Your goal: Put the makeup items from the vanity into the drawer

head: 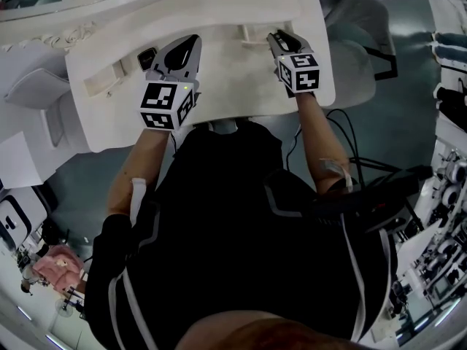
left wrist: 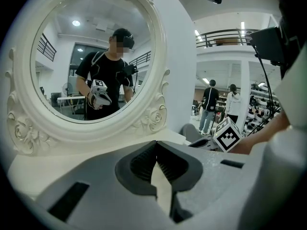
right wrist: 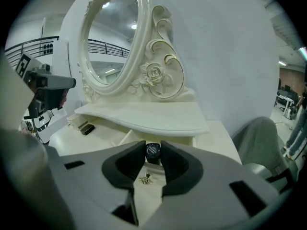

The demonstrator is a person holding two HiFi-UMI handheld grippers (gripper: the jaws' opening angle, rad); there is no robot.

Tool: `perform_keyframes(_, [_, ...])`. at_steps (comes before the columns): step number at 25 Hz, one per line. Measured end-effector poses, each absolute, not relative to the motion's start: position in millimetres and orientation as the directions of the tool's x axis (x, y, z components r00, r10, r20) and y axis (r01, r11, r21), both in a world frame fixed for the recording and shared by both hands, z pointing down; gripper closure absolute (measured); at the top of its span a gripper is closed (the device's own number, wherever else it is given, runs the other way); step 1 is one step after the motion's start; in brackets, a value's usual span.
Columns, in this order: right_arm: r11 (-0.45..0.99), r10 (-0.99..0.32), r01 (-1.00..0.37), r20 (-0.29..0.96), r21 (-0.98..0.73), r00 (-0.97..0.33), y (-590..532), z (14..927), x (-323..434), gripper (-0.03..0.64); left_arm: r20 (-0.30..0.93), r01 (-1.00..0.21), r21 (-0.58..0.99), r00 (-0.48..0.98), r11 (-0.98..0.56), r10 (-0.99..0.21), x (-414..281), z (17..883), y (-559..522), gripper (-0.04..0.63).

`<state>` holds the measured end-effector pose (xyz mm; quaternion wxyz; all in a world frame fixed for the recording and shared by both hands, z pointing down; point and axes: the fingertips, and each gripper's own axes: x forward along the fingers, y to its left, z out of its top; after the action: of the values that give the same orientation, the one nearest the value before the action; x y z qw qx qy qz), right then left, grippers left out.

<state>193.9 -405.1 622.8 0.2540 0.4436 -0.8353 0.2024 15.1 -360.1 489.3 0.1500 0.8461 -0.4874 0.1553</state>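
Observation:
My right gripper is shut on a small black round-capped makeup item, pinched between its tips just in front of the small open drawer under the vanity shelf. In the head view this gripper reaches toward that drawer. A tiny gold item lies on the vanity top below the jaws. My left gripper is shut with nothing in it and faces the oval mirror. In the head view it hovers over the vanity beside a dark compact, which also shows in the right gripper view.
A second small drawer sits at the vanity's left end. A grey chair stands to the right of the vanity. Shelves of equipment line the room's right side, and people stand far off.

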Motion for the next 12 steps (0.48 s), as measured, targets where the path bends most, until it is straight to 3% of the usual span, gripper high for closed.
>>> perform_keyframes(12, [0.534,-0.632,-0.84,0.615,-0.094,-0.471,-409.0,628.7,190.3,0.511,0.419,-0.879,0.125,0.468,-0.461,-0.778,10.6,493.3,-354.7,0.591])
